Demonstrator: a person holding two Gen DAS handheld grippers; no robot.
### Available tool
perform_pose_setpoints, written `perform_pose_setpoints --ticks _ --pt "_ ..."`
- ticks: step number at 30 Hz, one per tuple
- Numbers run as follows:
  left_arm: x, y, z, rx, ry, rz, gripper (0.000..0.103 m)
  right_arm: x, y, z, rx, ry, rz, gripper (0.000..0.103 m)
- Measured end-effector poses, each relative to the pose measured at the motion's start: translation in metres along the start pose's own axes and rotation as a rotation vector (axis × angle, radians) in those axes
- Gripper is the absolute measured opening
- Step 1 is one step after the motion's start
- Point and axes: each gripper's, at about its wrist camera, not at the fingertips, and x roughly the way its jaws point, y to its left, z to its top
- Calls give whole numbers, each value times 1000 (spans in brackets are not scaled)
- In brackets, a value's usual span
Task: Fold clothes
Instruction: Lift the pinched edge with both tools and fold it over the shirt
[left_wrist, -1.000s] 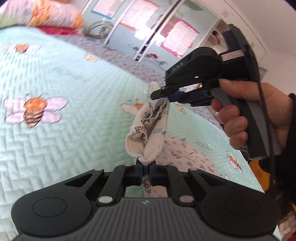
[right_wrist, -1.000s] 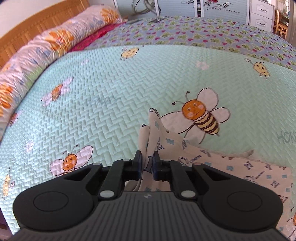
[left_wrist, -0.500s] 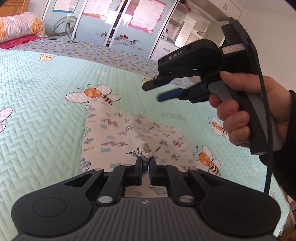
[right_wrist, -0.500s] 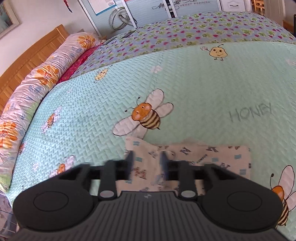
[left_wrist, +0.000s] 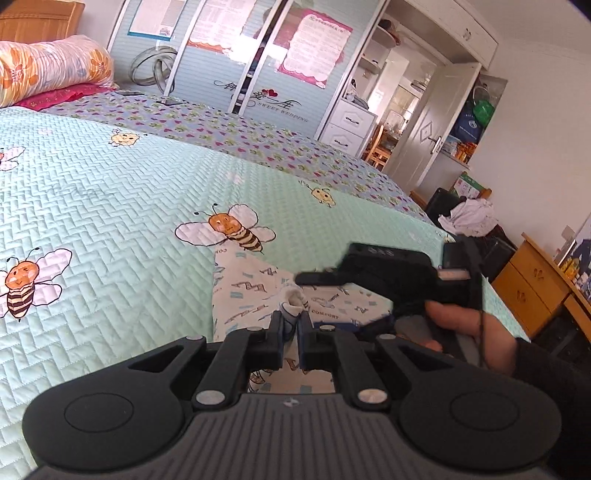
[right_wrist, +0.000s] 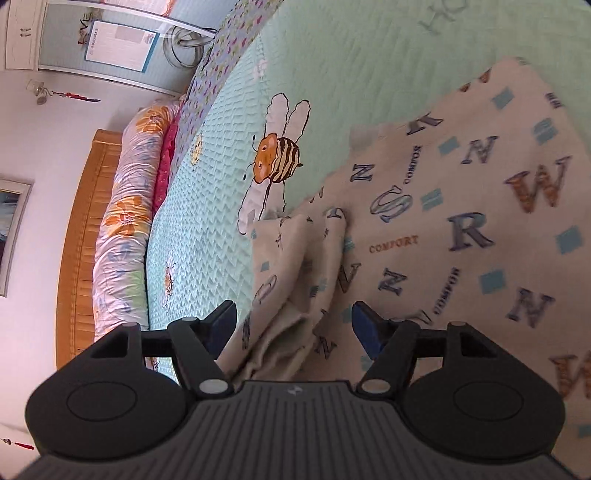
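A cream garment (left_wrist: 251, 291) printed with letters and blue squares lies on the green bee-patterned bedspread (left_wrist: 110, 206). My left gripper (left_wrist: 291, 325) is shut on a bunched fold of the garment near its front edge. In the left wrist view the right gripper (left_wrist: 332, 295), held by a hand (left_wrist: 465, 332), hovers low over the cloth just to the right. In the right wrist view my right gripper (right_wrist: 293, 325) is rolled sideways, its jaws opening wide, and a raised fold of the garment (right_wrist: 424, 229) lies loose between the fingers, untouched by the pads.
Rolled floral bedding (right_wrist: 122, 225) and a wooden headboard (right_wrist: 74, 266) line the bed's far end. A wardrobe with posters (left_wrist: 236, 55), white drawers (left_wrist: 347, 125), a doorway, a clothes pile (left_wrist: 469, 218) and a wooden cabinet (left_wrist: 532, 288) stand beyond the bed.
The right gripper has let go of the garment, opened wide, rolled sideways and dropped low over the cloth. The garment, earlier hanging between both grippers, now lies spread on the bed, still pinched by the left.
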Motion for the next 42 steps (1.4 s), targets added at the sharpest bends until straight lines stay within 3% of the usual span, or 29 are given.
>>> perform_pose_setpoints --ticks 6,8,9,10,13,16,20,23,25,26,28,30,34,40,41,42 --pt "6 -26 -16 109 33 -35 6 34 10 17 -28 22 -38 66" --pt "10 -33 -21 134 48 -48 6 38 15 20 -69 23 -66 41" --pt "12 -38 -24 141 55 -59 6 37 16 22 -95 24 -85 21" --pt "14 -42 -25 150 61 -70 6 36 17 23 -122 26 -105 10" --pt "21 -55 -30 180 73 -94 6 24 12 28 -148 7 -98 5" --pt "24 -58 -35 188 79 -71 6 11 2 34 -152 -5 -92 5" --pt "9 -41 -49 212 85 37 10 8 -10 31 -134 10 -66 8" --pt "1 -30 -62 305 107 138 24 12 -13 28 -137 10 -53 8" --pt "1 -29 -68 392 115 184 34 16 -14 28 -106 11 -39 14" --pt "3 -30 -70 430 120 193 36 16 -13 28 -105 9 -32 17" --pt "8 -36 -72 500 118 195 52 18 -9 26 -118 9 -34 26" --pt "14 -45 -78 577 112 191 59 19 -8 24 -117 15 -32 31" --pt "34 -59 -95 692 138 177 60 18 -7 24 -120 20 -36 31" --pt "55 -55 -100 732 155 224 59 19 -8 24 -128 27 -30 32" --pt "58 -54 -100 735 162 228 56 19 -8 23 -129 26 -28 31" --pt "60 -53 -99 735 167 231 45 19 -9 23 -130 26 -26 32"
